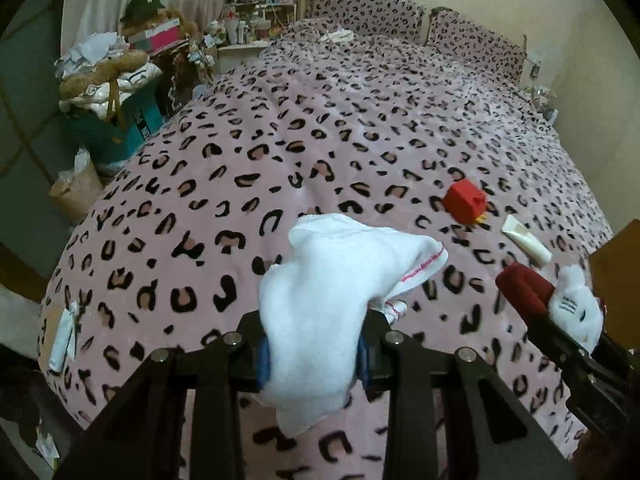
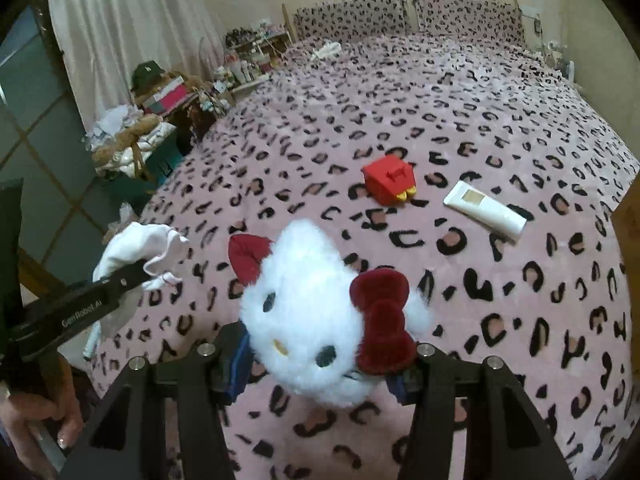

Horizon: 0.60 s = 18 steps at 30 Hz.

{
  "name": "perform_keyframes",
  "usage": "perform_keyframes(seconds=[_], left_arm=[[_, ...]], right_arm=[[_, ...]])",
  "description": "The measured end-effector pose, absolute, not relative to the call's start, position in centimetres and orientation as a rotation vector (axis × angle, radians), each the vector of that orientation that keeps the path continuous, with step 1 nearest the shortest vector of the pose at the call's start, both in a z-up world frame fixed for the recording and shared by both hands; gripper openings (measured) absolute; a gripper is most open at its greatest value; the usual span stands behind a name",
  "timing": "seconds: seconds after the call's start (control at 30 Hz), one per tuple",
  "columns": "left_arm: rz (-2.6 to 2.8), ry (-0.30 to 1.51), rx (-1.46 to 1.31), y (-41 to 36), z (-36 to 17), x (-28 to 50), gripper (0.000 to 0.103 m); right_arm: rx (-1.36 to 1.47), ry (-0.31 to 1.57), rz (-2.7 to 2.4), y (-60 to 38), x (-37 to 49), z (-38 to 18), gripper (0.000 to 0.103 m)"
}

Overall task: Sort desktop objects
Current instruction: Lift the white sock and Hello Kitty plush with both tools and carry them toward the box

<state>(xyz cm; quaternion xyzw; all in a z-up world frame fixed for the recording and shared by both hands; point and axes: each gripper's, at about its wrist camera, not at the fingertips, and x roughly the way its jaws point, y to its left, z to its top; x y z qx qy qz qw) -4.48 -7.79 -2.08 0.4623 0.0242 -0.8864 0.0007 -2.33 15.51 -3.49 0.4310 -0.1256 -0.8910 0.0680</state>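
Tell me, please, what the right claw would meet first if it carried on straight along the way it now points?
Probably the red block toy, lying on the leopard-print bedspread just ahead of the white cat plush that the right claw holds; depth is uncertain, so it may touch bedspread first.

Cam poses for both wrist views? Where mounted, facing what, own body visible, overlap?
Left wrist: on left gripper, faces along the bed to the pillows; holds white cloth; right gripper's finger at right.
Right wrist: on right gripper, same heading; holds plush cat; hand lower left.
Shared: red cube, cream tube.
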Motion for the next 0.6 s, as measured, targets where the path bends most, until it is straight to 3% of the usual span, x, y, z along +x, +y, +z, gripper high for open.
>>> perform_keyframes(seconds=[0.6], left_arm=[[-2.832, 0.029, 1.424, -5.2, 2.5, 1.3, 0.032]], right_arm=[[1.254, -0.368, -2.738, 16.7, 3.7, -0.2, 0.054]])
